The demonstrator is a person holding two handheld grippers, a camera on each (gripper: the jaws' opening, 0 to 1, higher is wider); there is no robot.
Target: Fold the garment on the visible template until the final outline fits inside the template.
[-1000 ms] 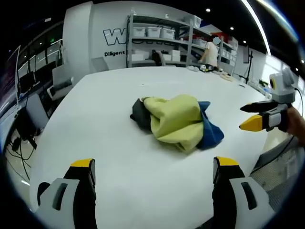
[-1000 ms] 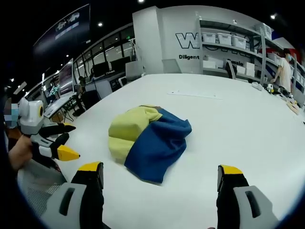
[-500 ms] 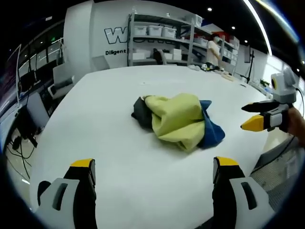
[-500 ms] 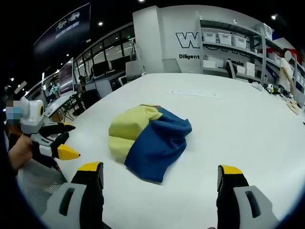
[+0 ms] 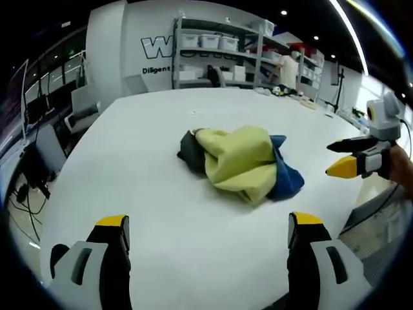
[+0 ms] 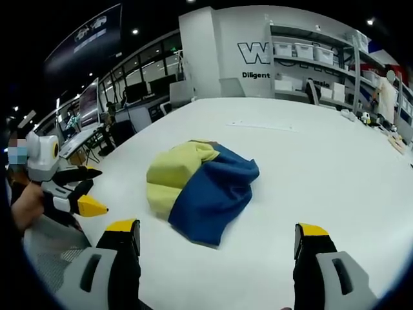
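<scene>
Nothing is folded yet: the garment lies crumpled mid-table. I hold my left gripper and right gripper wide open, empty, short of it. All folding remains.

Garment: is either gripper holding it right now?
No. The crumpled yellow and blue garment lies free on the white table, with the left gripper and right gripper both open and short of it.
</scene>
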